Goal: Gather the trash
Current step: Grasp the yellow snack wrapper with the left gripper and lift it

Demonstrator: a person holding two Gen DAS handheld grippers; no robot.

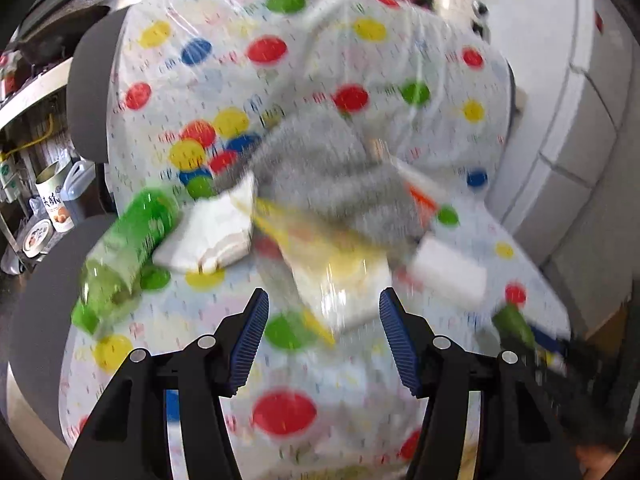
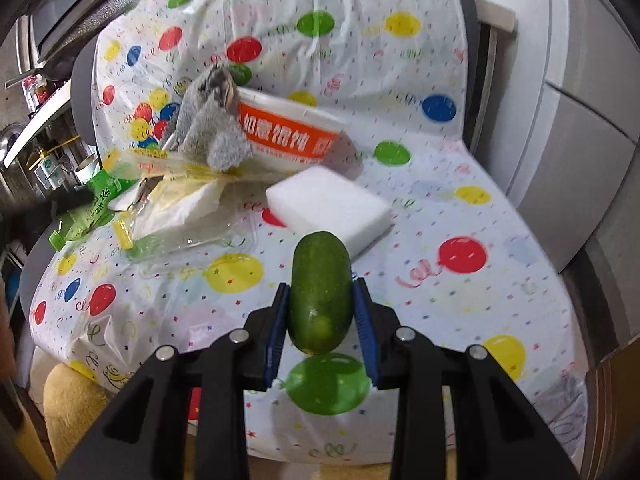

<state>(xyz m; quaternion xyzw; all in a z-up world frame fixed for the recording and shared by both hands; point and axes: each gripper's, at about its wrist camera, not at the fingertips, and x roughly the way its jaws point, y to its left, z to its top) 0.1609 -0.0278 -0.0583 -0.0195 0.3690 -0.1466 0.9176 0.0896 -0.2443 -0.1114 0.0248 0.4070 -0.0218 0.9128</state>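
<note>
Already the right claw [image 2: 320, 312] is clenched on the green cucumber [image 2: 320, 292] – long axis along its fingers, clear above the dotted cover; the left claw [image 1: 323, 336] gapes empty, nearer the clear wrapper [image 1: 336, 276] just ahead

Sponge [image 2: 329, 203] in front of tub [image 2: 291, 136], cloth [image 2: 212, 128] + wrappers [image 2: 176, 200] to its left

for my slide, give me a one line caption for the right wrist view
Right hand-held gripper shut on a green cucumber above the balloon-print cover, white sponge block beyond.
</note>
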